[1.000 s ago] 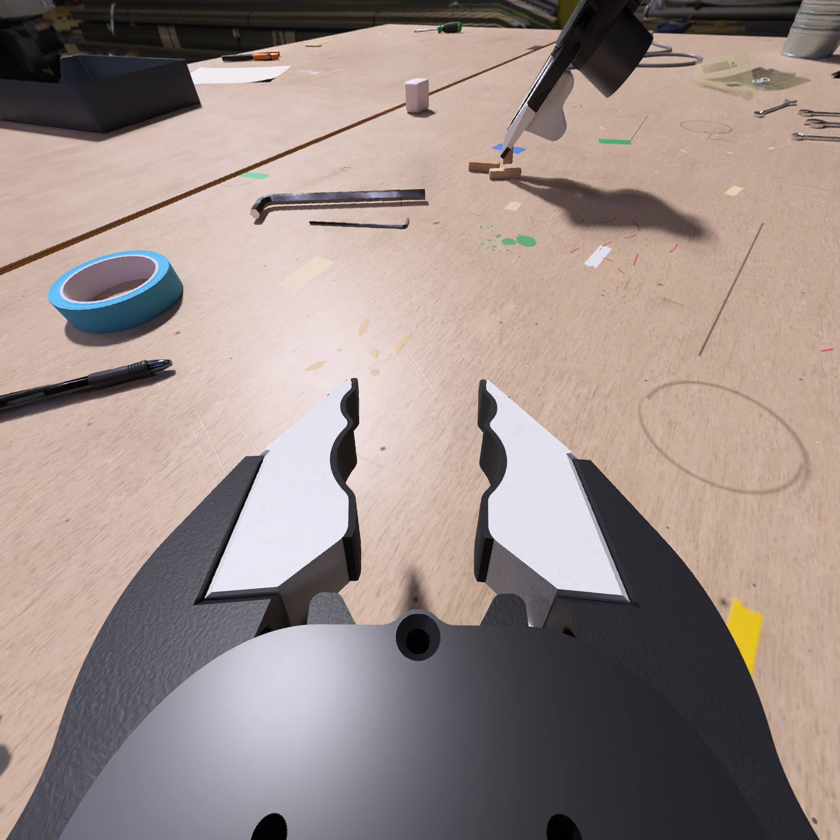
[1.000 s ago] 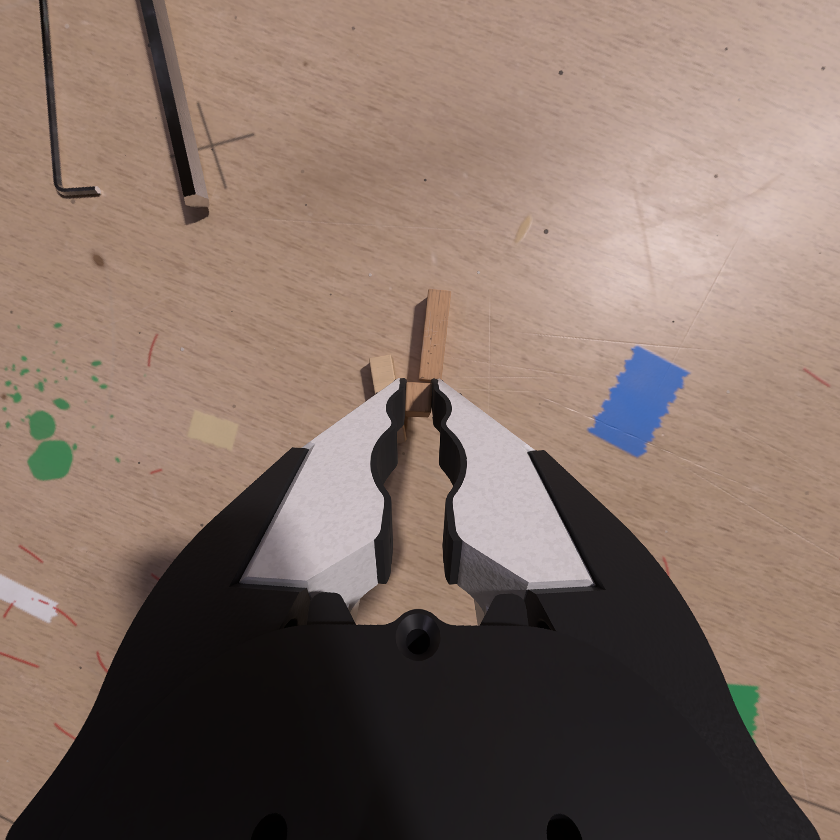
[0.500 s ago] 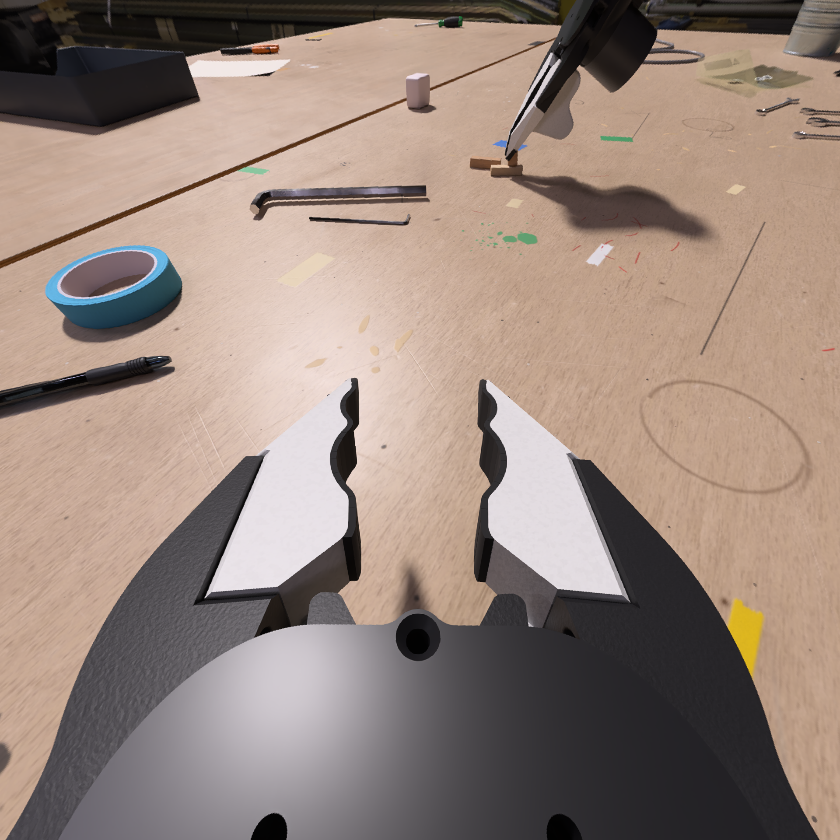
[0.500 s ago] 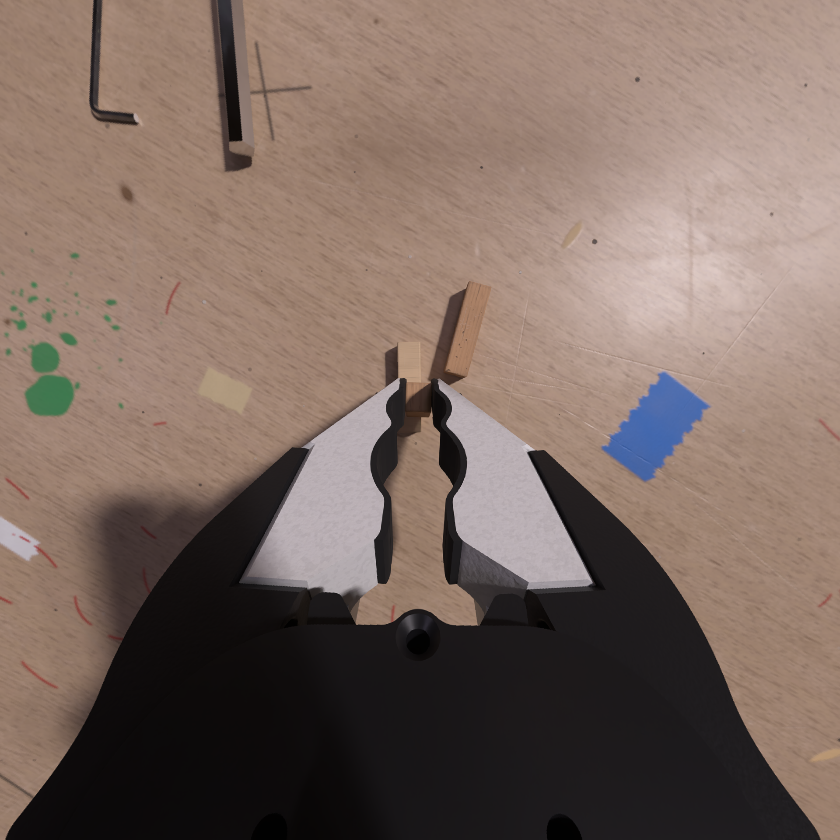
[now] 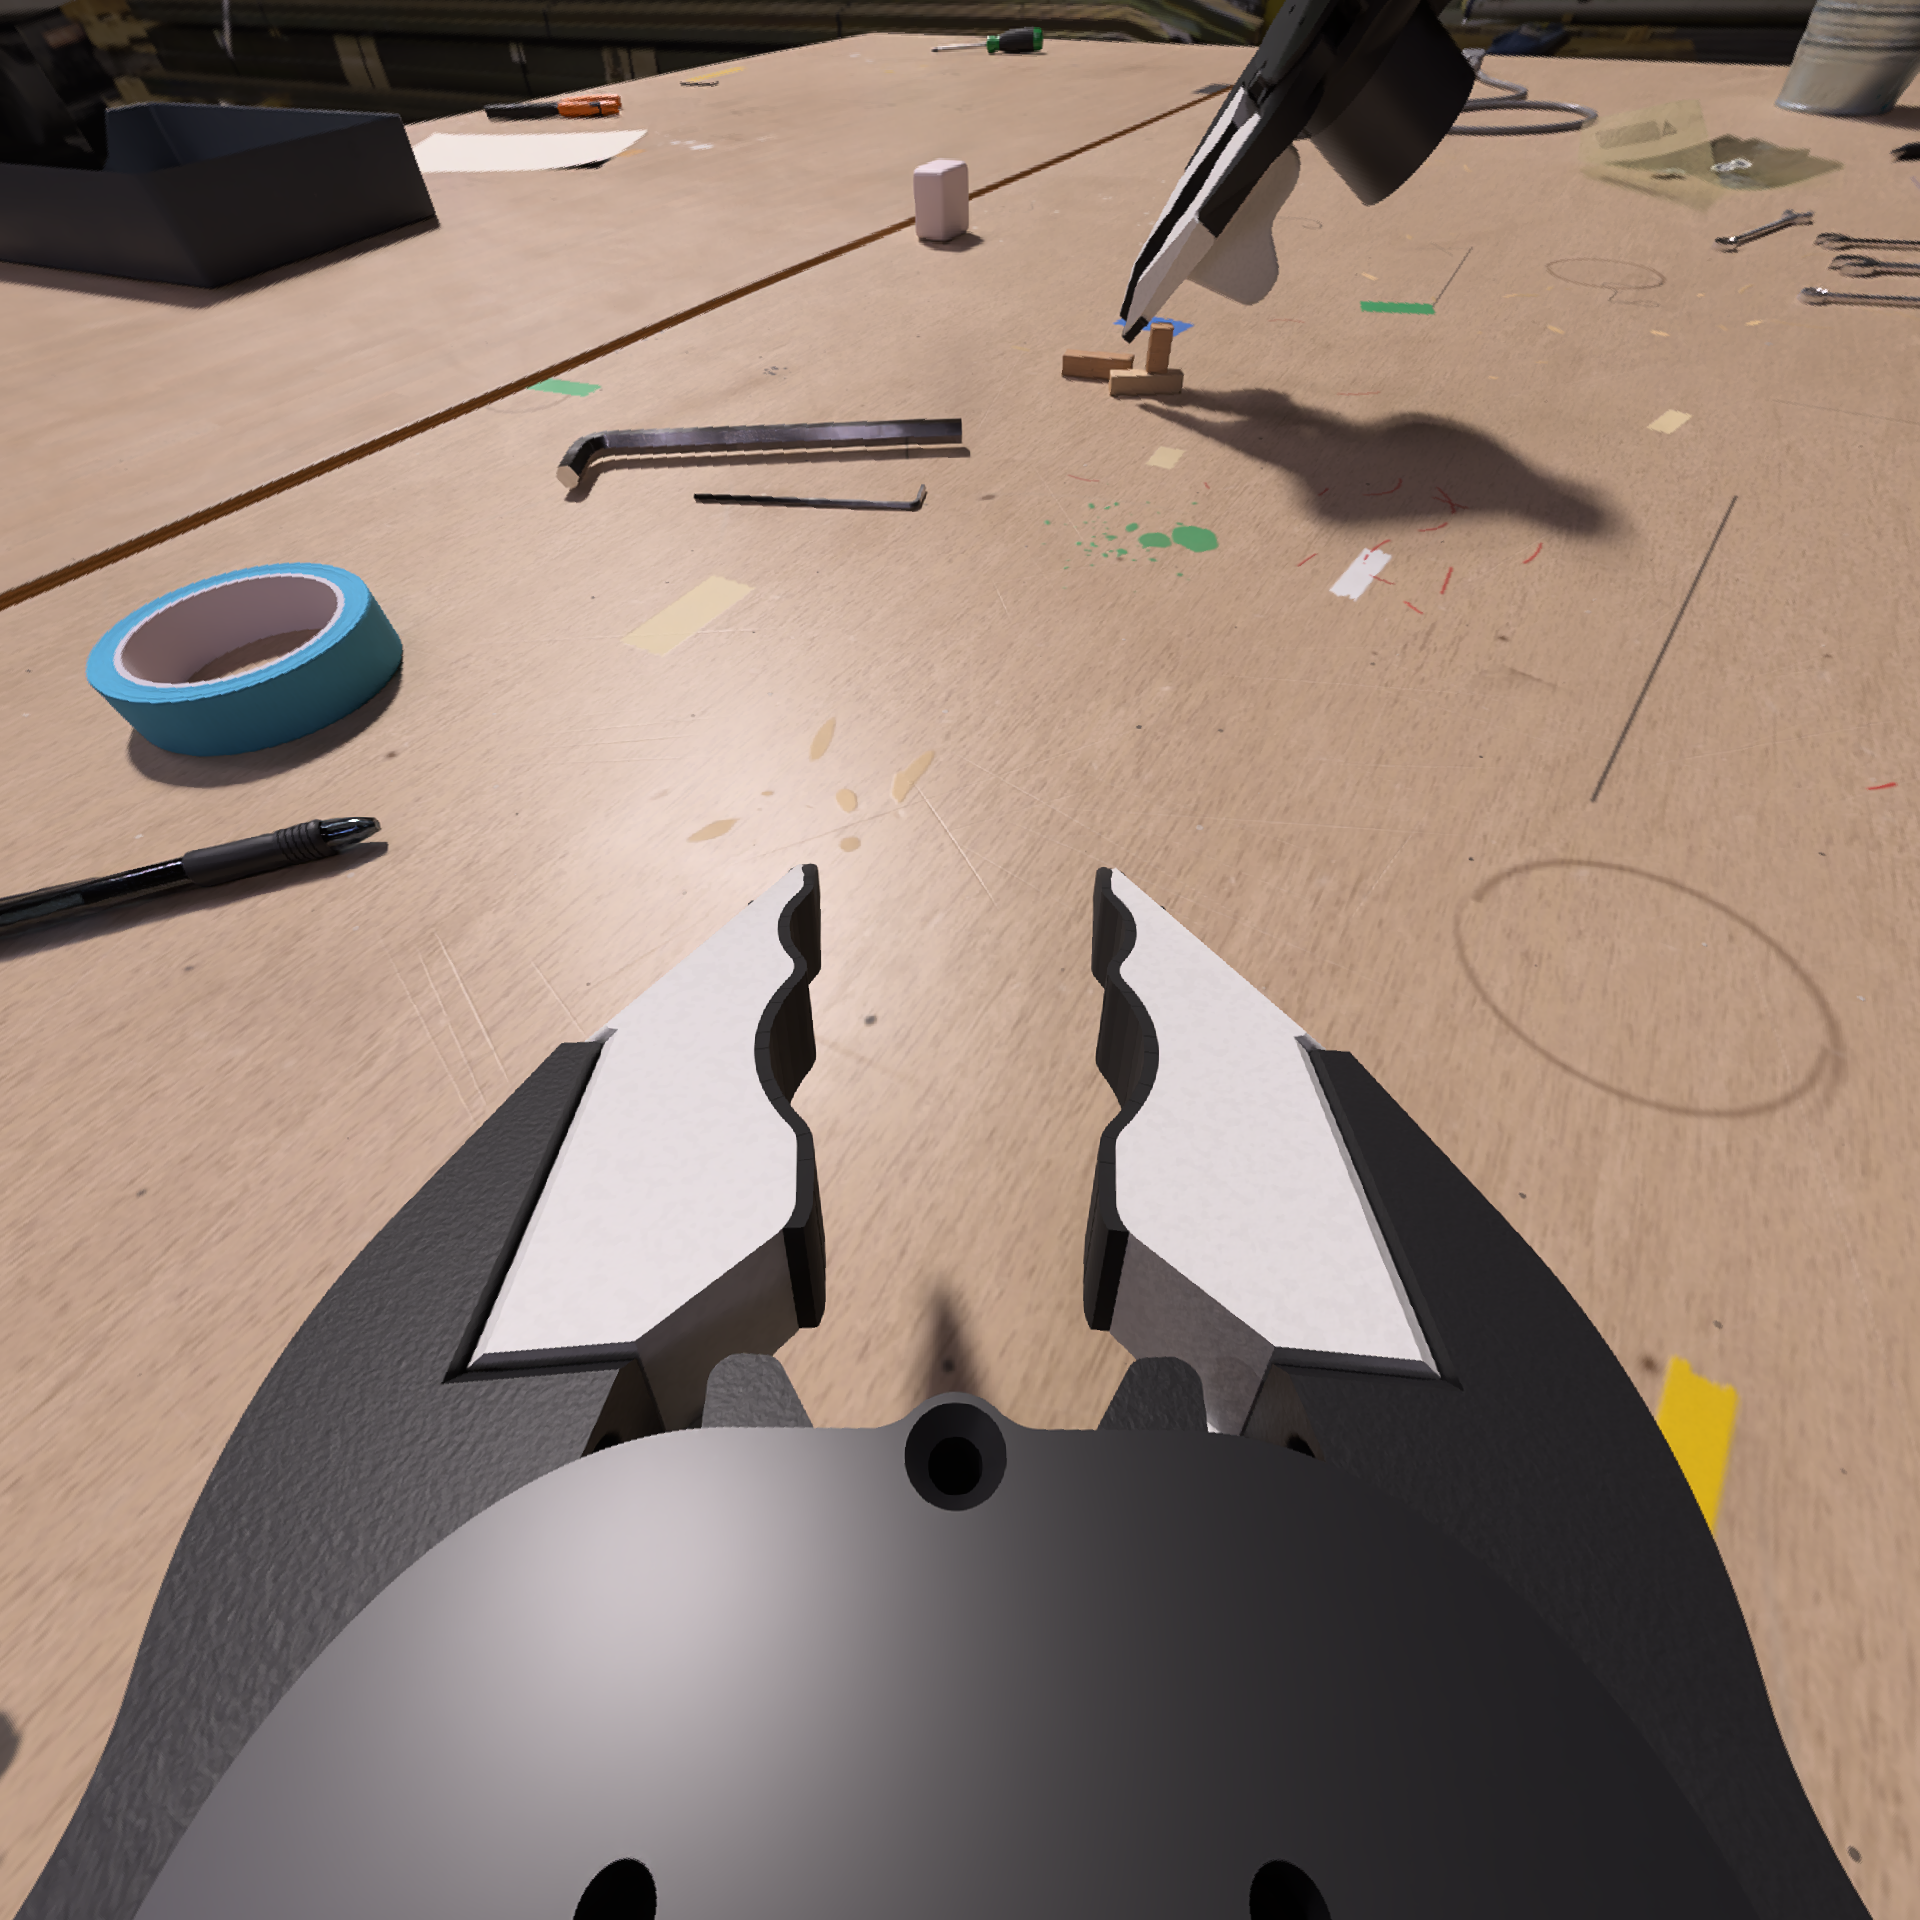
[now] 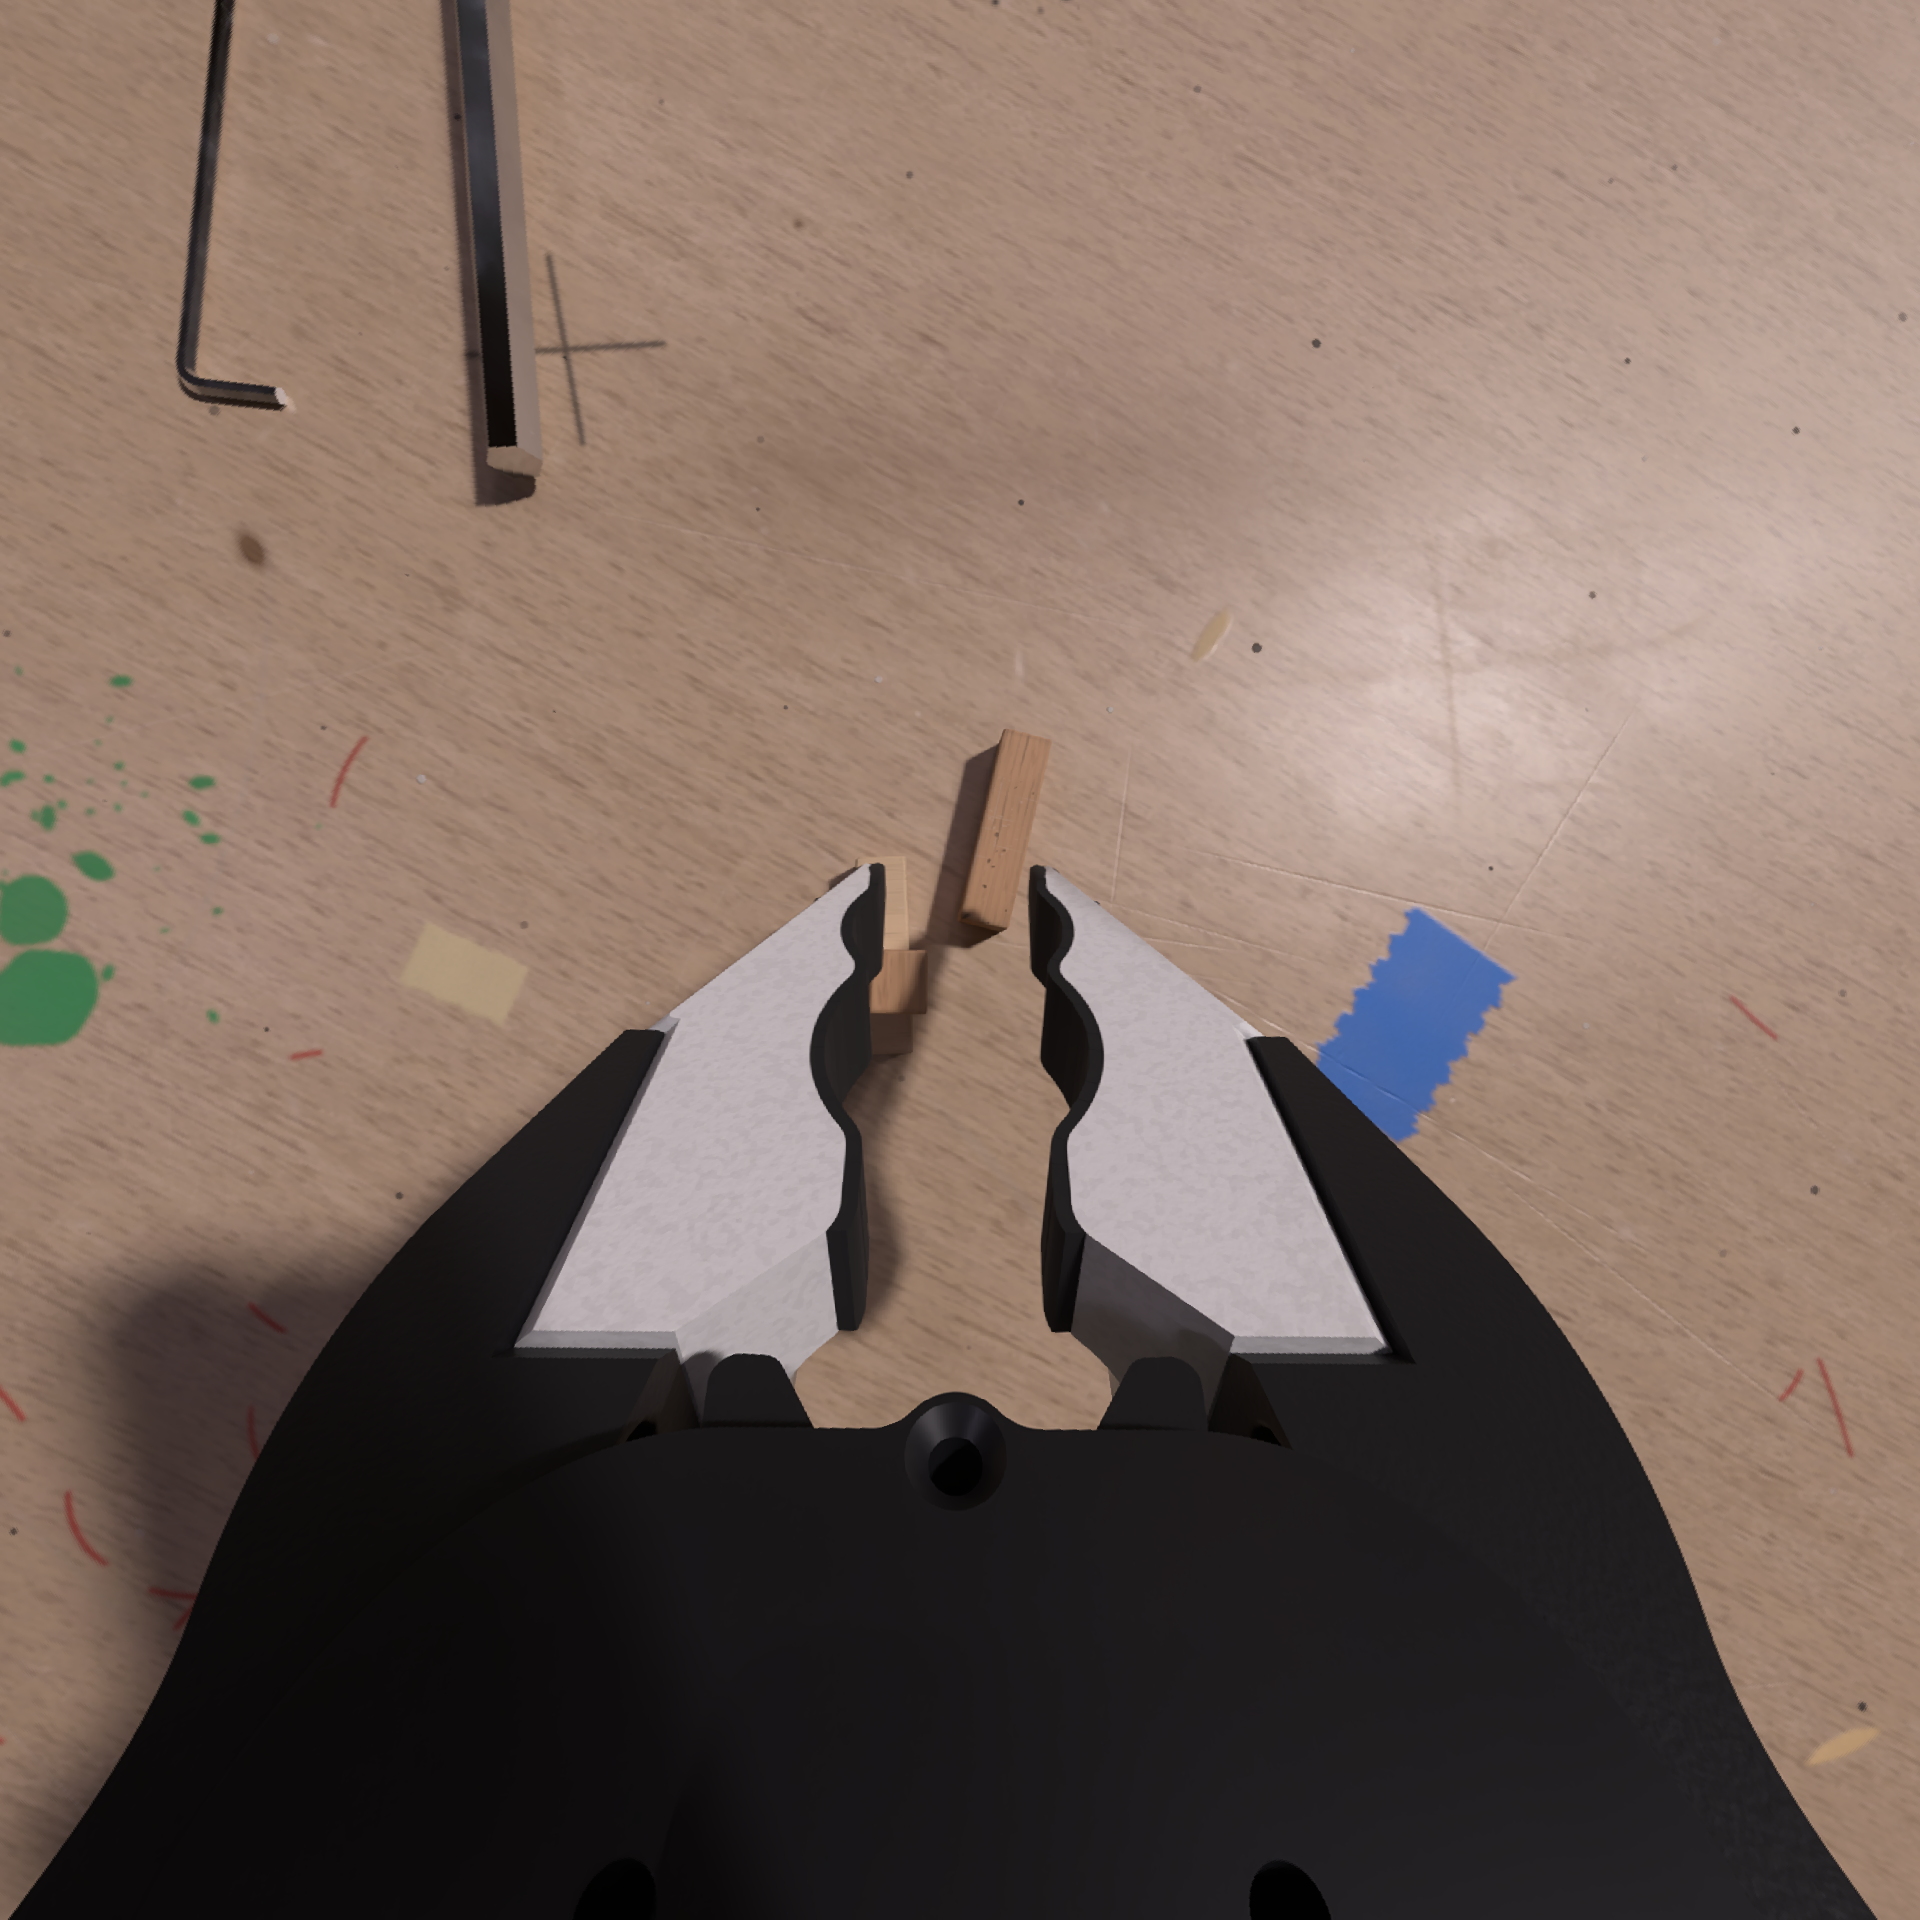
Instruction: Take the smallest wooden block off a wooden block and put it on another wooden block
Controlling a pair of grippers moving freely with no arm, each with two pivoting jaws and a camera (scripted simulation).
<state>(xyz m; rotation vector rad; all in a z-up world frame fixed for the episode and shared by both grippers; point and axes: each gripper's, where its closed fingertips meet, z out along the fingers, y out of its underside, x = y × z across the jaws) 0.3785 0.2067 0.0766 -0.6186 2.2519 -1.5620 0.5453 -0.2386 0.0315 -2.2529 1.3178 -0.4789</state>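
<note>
My right gripper (image 6: pixel 956 883) is open and hovers just above the blocks. The smallest wooden block (image 6: pixel 899 982) stands on a pale wooden block (image 6: pixel 896 883), close to my left fingertip (image 6: pixel 862 904), which hides part of the pale block. A longer, darker wooden block (image 6: pixel 1006 831) lies beside them on the table. In the left wrist view the small block (image 5: pixel 1160 346) stands upright on one block (image 5: pixel 1146 382), with the other block (image 5: pixel 1096 364) next to it and the right gripper (image 5: pixel 1132 322) above. My left gripper (image 5: pixel 956 883) is open and empty, far from the blocks.
A blue tape roll (image 5: pixel 244 660) and a pen (image 5: pixel 187 868) lie at left. Two hex keys (image 5: pixel 764 442) (image 5: pixel 810 501) lie between my left gripper and the blocks. A dark tray (image 5: pixel 208 187), a small white block (image 5: pixel 941 197) and wrenches (image 5: pixel 1860 260) lie farther back.
My right gripper has opened and let go of the smallest block, which now stands on the pale block. The left gripper has not moved.
</note>
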